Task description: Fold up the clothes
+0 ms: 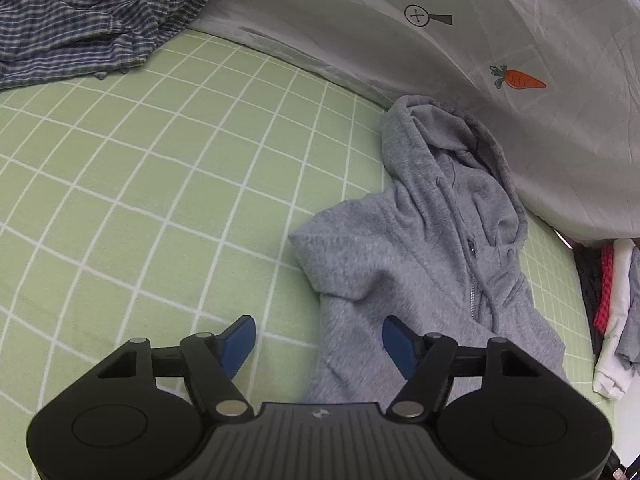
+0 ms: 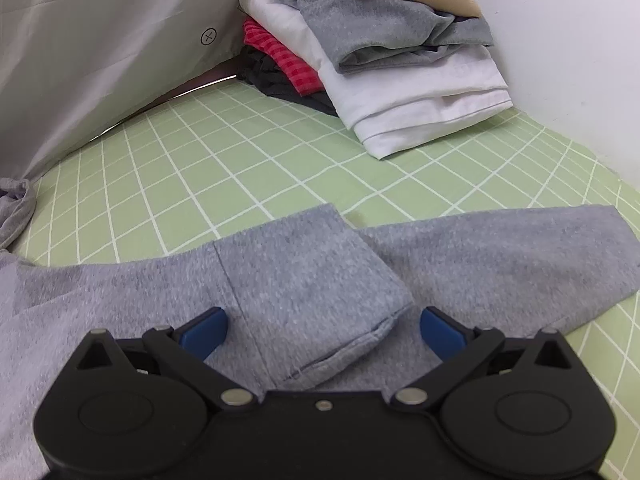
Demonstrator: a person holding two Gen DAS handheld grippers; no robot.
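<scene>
In the left wrist view, the left gripper (image 1: 319, 340) is hovering with its jaws apart over the left edge of the grey hoodie (image 1: 432, 248), which is lying on the green checked sheet (image 1: 160, 184); a plaid shirt (image 1: 88, 28) is sitting well apart. In the right wrist view, the right gripper (image 2: 323, 332) is standing wide apart over the hoodie's folded sleeve (image 2: 304, 280), gripping nothing, near a stack of folded clothes (image 2: 380, 60)
</scene>
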